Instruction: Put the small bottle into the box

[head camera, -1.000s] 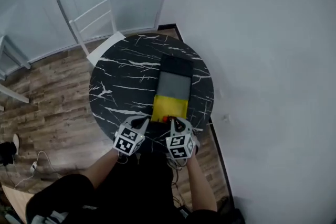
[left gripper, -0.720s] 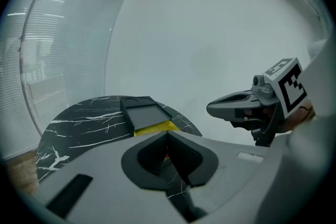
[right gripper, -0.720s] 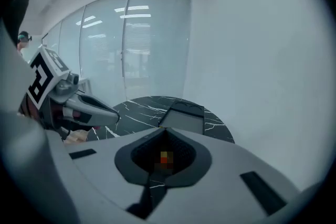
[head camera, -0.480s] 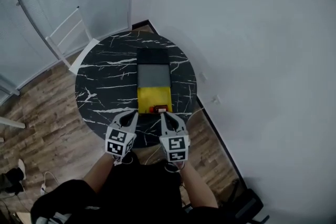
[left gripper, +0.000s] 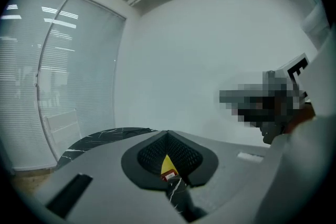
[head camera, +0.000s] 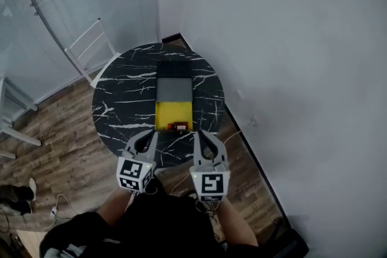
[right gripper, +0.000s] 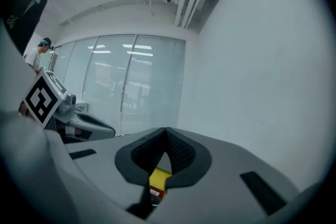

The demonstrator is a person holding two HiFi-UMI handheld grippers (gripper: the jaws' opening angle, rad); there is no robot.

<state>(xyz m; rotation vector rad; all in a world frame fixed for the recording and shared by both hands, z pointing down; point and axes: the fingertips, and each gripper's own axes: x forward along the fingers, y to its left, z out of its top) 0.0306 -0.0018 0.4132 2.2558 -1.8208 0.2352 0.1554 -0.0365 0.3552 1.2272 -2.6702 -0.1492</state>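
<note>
The small red bottle (head camera: 179, 126) lies on its side in the yellow near end of the long open box (head camera: 173, 92) on the round black marble table (head camera: 121, 99). Both grippers hover side by side over the table's near edge, short of the box. My left gripper (head camera: 150, 135) is shut and holds nothing. My right gripper (head camera: 199, 135) is also shut and empty. In the left gripper view, the bottle (left gripper: 169, 176) shows below the closed tips of the left gripper (left gripper: 168, 136). The right gripper view has the bottle (right gripper: 155, 192) under the right gripper (right gripper: 167, 131).
A white chair (head camera: 91, 51) stands at the table's far left by a glass partition. A white wall runs close along the right. Wooden floor (head camera: 60, 148) surrounds the table, with cables (head camera: 57, 208) lying at the lower left. The box's grey middle and black far section hold nothing I can see.
Both grippers have drawn back toward the person, away from the box's near end. The bottle stays lying in the yellow part. The head camera has swung, shifting the table in view.
</note>
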